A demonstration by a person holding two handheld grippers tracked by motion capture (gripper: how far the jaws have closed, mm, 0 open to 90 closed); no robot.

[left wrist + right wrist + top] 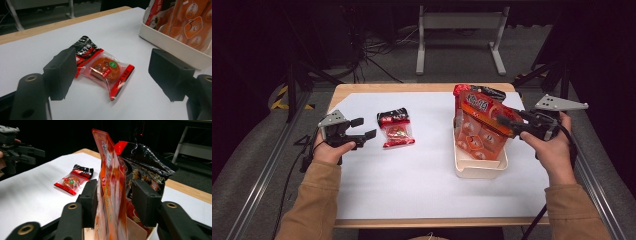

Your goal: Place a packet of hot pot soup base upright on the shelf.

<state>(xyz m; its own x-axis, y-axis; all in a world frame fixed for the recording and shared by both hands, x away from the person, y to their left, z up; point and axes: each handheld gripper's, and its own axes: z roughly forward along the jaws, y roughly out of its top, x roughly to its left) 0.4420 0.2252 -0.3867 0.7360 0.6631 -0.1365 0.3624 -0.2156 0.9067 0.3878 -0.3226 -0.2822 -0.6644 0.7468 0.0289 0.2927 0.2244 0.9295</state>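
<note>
A small red-and-black snack packet (pixel 396 129) lies flat on the white sheet, left of centre. My left gripper (pixel 367 127) hovers just left of it, open and empty; in the left gripper view the packet (pixel 102 68) lies ahead between the wide jaws of the gripper (pixel 116 72). A tall orange snack bag (pixel 479 125) stands in a white tub (pixel 479 167) at the right. My right gripper (pixel 507 124) reaches in from the right with its jaws on either side of the orange bag (pixel 110 182). A gap shows at one pad, so the right gripper (pixel 113 200) is open.
A dark red-and-black bag (pixel 147 160) stands behind the orange one in the tub. The white sheet (pixel 422 185) covers a wooden table with its edge (pixel 412 87) at the back. A metal stand (pixel 459 22) is on the floor beyond.
</note>
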